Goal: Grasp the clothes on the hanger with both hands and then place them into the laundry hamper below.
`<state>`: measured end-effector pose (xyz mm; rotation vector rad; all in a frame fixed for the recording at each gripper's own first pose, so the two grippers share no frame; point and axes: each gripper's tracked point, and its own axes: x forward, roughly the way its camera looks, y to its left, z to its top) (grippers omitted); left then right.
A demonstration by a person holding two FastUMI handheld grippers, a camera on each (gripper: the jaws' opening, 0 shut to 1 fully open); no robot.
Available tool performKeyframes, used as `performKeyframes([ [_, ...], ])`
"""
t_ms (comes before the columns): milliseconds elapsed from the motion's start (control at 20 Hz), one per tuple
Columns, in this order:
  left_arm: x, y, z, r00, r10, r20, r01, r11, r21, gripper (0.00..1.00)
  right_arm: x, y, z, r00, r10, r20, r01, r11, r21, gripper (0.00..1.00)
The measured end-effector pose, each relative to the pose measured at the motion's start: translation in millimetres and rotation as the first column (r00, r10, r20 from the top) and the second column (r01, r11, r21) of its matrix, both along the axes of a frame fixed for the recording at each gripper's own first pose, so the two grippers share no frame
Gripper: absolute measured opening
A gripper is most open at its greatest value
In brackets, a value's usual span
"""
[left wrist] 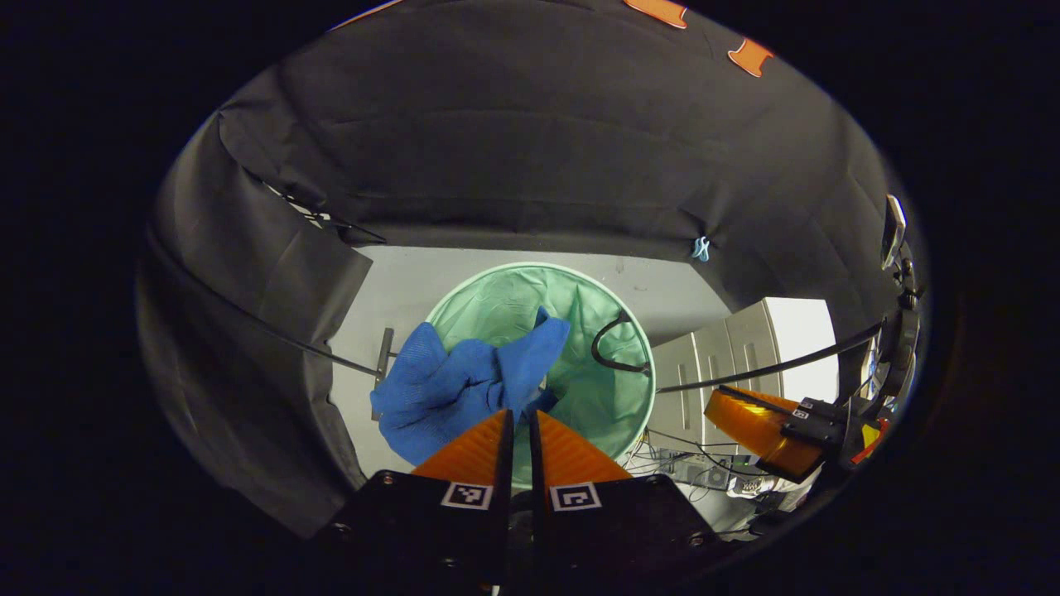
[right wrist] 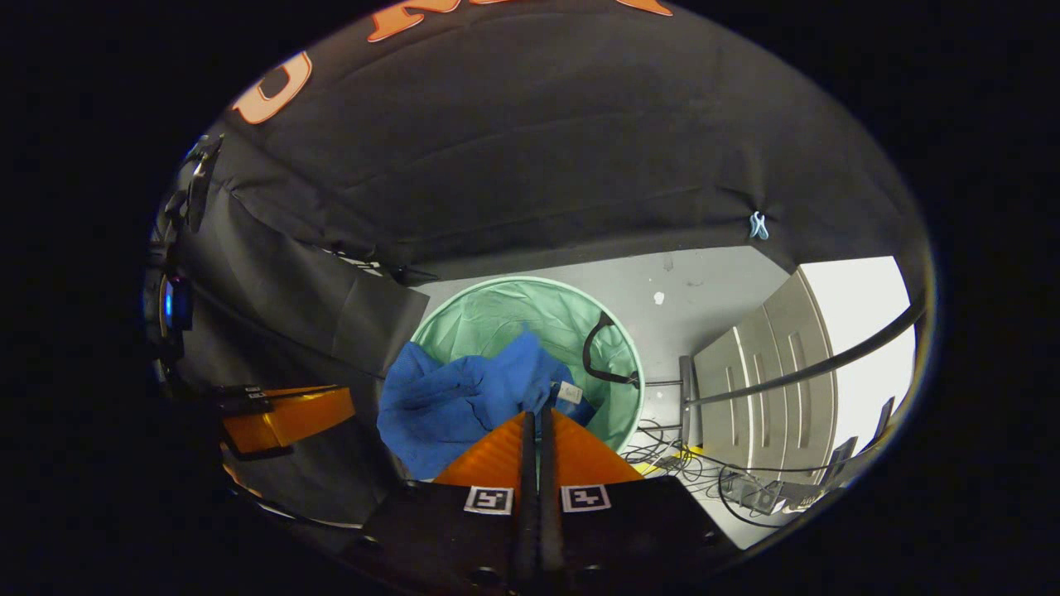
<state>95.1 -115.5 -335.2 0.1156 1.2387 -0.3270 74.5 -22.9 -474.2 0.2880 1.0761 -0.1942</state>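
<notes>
A blue garment (left wrist: 464,389) hangs bunched over the mouth of the round pale-green laundry hamper (left wrist: 596,389) below. In the left gripper view my left gripper (left wrist: 517,414) is shut on the garment's near edge, its fingers almost together. The right gripper (left wrist: 766,434) shows farther off at the right. In the right gripper view my right gripper (right wrist: 535,414) is shut on the same blue garment (right wrist: 464,401), beside a small white tag (right wrist: 568,391). The hamper (right wrist: 505,314) lies beneath, and the left gripper (right wrist: 286,418) appears at the left. The garment's left part droops past the hamper's rim.
A black handle (left wrist: 611,348) loops inside the hamper's right rim. A pale cabinet (right wrist: 770,381) stands on the right, with loose cables (right wrist: 671,451) on the grey floor (right wrist: 712,290) beside it. A dark rail (right wrist: 828,360) crosses the right side. Black cloth walls close in behind and left.
</notes>
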Motion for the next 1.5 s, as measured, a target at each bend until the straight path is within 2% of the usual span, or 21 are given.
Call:
performKeyframes([
  [50, -3, -1, 2, 1.000, 0.006, 0.004, -0.006, 1.000, -0.003, 0.16, -2, 0, 3, 1.000, 0.002, 0.000, -0.002, 1.000, -0.001, 0.08],
  [100, -4, -2, 5, 1.000, 0.010, 0.007, -0.010, 1.000, -0.006, 0.24, -3, 2, 8, 1.000, 0.003, 0.003, -0.003, 1.000, 0.000, 0.08],
  [150, -6, 0, 8, 1.000, 0.013, 0.010, -0.013, 1.000, -0.004, 0.11, -3, 0, 8, 1.000, 0.005, 0.008, -0.005, 1.000, -0.005, 0.08],
  [200, -6, 2, 10, 1.000, 0.016, 0.013, -0.016, 1.000, 0.000, 0.21, -3, -1, 13, 1.000, 0.005, 0.013, -0.004, 1.000, -0.007, 0.08],
  [300, -9, 5, 14, 1.000, 0.022, 0.014, -0.023, 1.000, 0.012, 0.30, -4, -3, 16, 1.000, 0.004, 0.016, -0.004, 1.000, -0.004, 0.09],
  [350, -15, 6, 13, 1.000, 0.027, 0.014, -0.028, 0.999, 0.017, 0.43, -7, -3, 19, 1.000, 0.005, 0.014, -0.005, 1.000, 0.001, 0.08],
  [400, -16, 6, 15, 0.999, 0.033, 0.014, -0.033, 0.999, 0.019, 0.36, -8, -3, 22, 1.000, 0.007, 0.014, -0.007, 1.000, 0.002, 0.11],
  [450, -19, 7, 19, 0.999, 0.039, 0.015, -0.039, 0.999, 0.019, 0.37, -9, -5, 24, 1.000, 0.008, 0.015, -0.008, 1.000, 0.000, 0.13],
  [500, -20, 7, 21, 0.999, 0.043, 0.017, -0.043, 0.999, 0.019, 0.56, -8, -5, 27, 1.000, 0.008, 0.019, -0.008, 1.000, -0.002, 0.14],
  [600, -21, 11, 25, 0.998, 0.048, 0.027, -0.048, 0.999, 0.025, 0.64, -7, -5, 35, 0.999, 0.008, 0.040, -0.008, 1.000, -0.002, 0.14],
  [700, -22, 13, 34, 0.998, 0.055, 0.043, -0.056, 0.998, 0.028, 0.66, -8, -4, 42, 0.999, 0.019, 0.051, -0.019, 1.000, -0.002, 0.13],
  [750, -24, 13, 39, 0.997, 0.058, 0.051, -0.060, 0.998, 0.025, 0.75, -10, -5, 45, 0.998, 0.025, 0.054, -0.024, 1.000, -0.011, 0.20],
  [800, -25, 13, 44, 0.996, 0.063, 0.060, -0.065, 0.997, 0.028, 0.77, -12, -7, 48, 0.998, 0.032, 0.056, -0.031, 0.999, -0.023, 0.23],
  [900, -26, 20, 52, 0.994, 0.077, 0.082, -0.081, 0.996, 0.045, 0.85, -14, -4, 55, 0.997, 0.028, 0.065, -0.027, 1.000, -0.014, 0.48],
  [950, -28, 21, 60, 0.992, 0.084, 0.097, -0.089, 0.995, 0.045, 0.91, -15, -2, 60, 0.997, 0.018, 0.077, -0.018, 1.000, -0.002, 0.51],
  [1100, -29, 13, 82, 0.987, 0.097, 0.131, -0.099, 0.995, 0.009, 0.92, -18, -4, 80, 0.995, 0.011, 0.100, -0.011, 1.000, -0.001, 1.00],
  [1150, -28, 12, 89, 0.984, 0.101, 0.149, -0.102, 0.995, -0.004, 0.92, -22, -6, 87, 0.994, 0.013, 0.106, -0.012, 1.000, -0.008, 0.97],
  [1300, -24, 5, 120, 0.972, 0.097, 0.213, -0.093, 0.995, -0.029, 0.92, -21, -14, 111, 0.988, 0.008, 0.156, -0.002, 0.999, -0.039, 0.99],
  [1400, -26, 2, 136, 0.968, 0.085, 0.237, -0.080, 0.996, -0.030, 0.98, -21, -18, 133, 0.982, 0.004, 0.191, 0.007, 0.998, -0.056, 0.99],
  [1500, -25, -6, 150, 0.963, 0.077, 0.259, -0.068, 0.997, -0.040, 0.98, -21, -23, 155, 0.974, 0.012, 0.227, 0.004, 0.997, -0.072, 0.99],
])
